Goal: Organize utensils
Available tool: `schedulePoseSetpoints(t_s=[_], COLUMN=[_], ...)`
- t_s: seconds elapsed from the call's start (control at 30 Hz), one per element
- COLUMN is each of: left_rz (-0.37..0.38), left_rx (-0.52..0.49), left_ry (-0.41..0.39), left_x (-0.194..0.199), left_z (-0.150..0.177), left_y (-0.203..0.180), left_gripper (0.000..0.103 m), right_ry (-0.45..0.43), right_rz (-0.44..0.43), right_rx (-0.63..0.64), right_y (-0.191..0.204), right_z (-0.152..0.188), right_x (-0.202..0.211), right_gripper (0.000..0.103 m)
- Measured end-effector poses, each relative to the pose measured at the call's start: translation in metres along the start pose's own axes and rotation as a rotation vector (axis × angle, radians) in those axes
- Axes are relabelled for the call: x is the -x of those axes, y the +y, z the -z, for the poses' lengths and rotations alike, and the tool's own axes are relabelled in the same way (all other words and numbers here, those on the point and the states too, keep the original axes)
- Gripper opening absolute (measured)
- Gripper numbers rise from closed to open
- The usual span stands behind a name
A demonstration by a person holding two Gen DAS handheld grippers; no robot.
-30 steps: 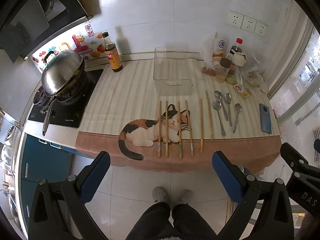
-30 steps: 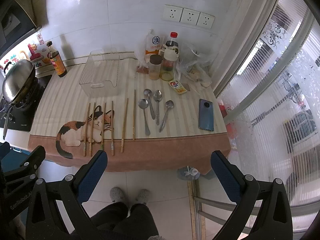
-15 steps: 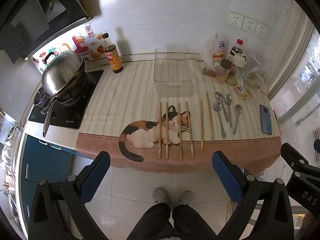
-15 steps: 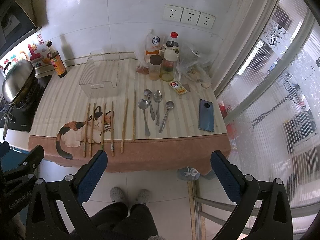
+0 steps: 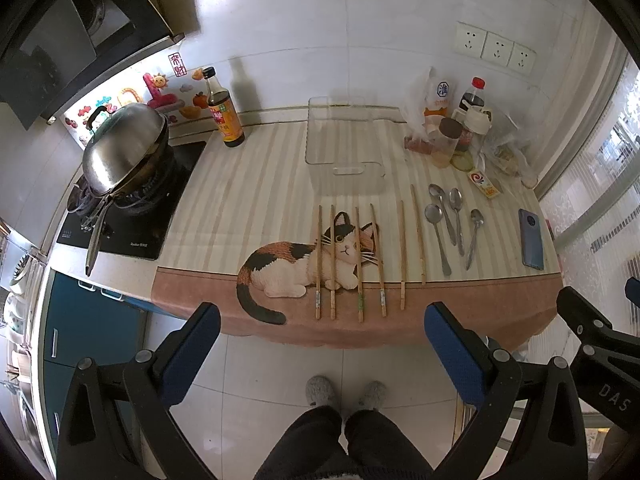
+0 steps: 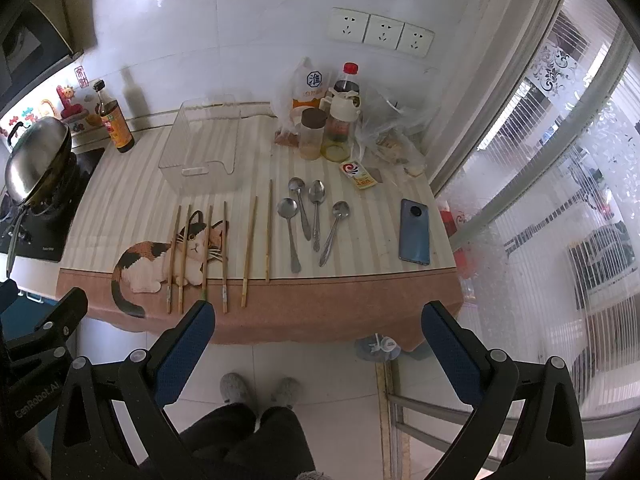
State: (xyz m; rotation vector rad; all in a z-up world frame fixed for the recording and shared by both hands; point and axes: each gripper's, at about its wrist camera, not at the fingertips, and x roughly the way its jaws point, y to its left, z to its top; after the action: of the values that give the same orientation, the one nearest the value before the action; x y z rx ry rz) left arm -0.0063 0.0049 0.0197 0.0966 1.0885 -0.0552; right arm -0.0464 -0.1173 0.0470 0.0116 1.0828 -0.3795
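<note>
At the bottom of both views the person's dark trouser legs and grey slippers [image 5: 320, 390] stand on the tiled floor. The left tool [image 5: 320, 340] and the right tool [image 6: 318, 338] hang above the floor short of the table's near edge, each with its blue-padded jaws spread wide and nothing between them.

On the table [image 5: 248, 200], a cloth with a printed cat [image 5: 296, 264] covers the top. Six wooden chopsticks [image 5: 360, 264] lie side by side in the lower middle of the left view, several across the cat's head, their near ends on the pink border. Just right of them four metal spoons [image 5: 448, 224] lie with bowls away from the person. A blue phone [image 5: 531, 238] rests near the right edge, well apart from the spoons.

Beyond the chopsticks stands a clear plastic bin [image 5: 346, 152], with nothing visible inside. To its right cluster jars, bottles and plastic bags [image 6: 328, 120]; to its left a dark sauce bottle [image 5: 224, 112]. At the far left a steel wok [image 5: 120, 148] sits on the stove.
</note>
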Motion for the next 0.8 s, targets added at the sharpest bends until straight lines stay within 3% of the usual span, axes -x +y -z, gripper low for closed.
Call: schedulePoseSetpoints(t_s=[0.57, 0.8], left_rz=[-0.015, -0.163], left_rx=[0.001, 0.016], left_ry=[-0.023, -0.117], left_x=[-0.002, -0.041], left_z=[0.004, -0.024], left_y=[-0.008, 0.001], left_gripper=[0.103, 0.103], right_ry=[-0.001, -0.004], right_rz=[-0.007, -0.075], right_rx=[-0.004, 0.003], right_y=[-0.002, -0.001], right_z=[-0.006, -0.02], right_x=[-0.006, -0.051], right_gripper=[0.103, 0.103])
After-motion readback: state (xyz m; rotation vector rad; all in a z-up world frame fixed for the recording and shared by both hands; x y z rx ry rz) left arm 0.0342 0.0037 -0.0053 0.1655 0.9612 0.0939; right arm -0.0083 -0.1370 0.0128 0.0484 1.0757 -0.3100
